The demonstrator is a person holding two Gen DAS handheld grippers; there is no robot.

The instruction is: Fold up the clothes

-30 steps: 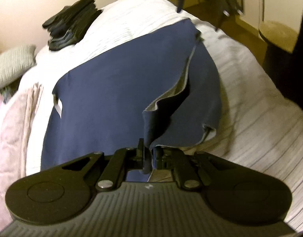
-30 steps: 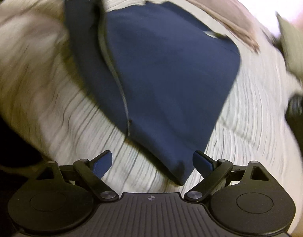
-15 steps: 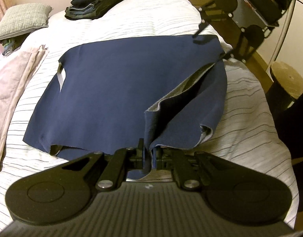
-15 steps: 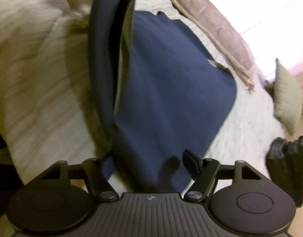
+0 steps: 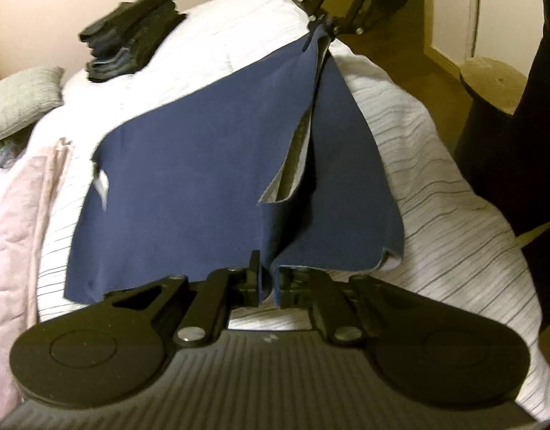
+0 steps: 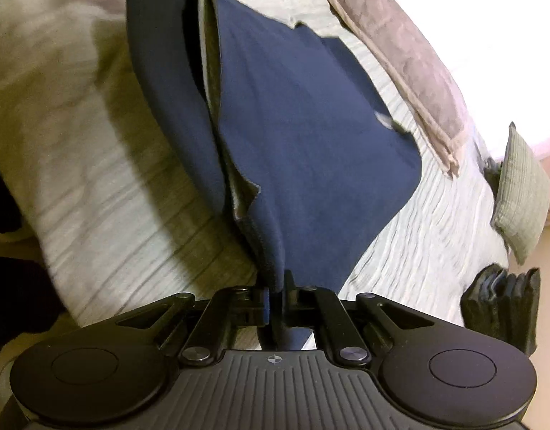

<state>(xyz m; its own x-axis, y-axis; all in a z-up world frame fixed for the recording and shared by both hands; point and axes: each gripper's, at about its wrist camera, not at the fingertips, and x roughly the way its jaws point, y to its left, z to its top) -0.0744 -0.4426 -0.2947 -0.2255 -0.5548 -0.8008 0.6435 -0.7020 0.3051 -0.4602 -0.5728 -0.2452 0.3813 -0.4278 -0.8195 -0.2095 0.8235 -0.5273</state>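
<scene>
Left wrist view: your left claw (image 5: 267,279) clamped on navy cloth (image 5: 189,186) spread on the bed (image 5: 454,193), right claw (image 5: 323,25) pinching its far corner, right wrist view: right claw (image 6: 275,302) clamped on the cloth's corner, left claw cut off.

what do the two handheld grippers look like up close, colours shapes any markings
Both match: matte black plastic. The left gripper and right gripper each have a ribbed dark grey body, two round disc-shaped lobes with circular insets at the sides, and angled linkage bars with silver pivot screws leading to narrow black fingers. A small pale round logo sits centred on the ribbed body. No cables, hands or sleeves show.
</scene>
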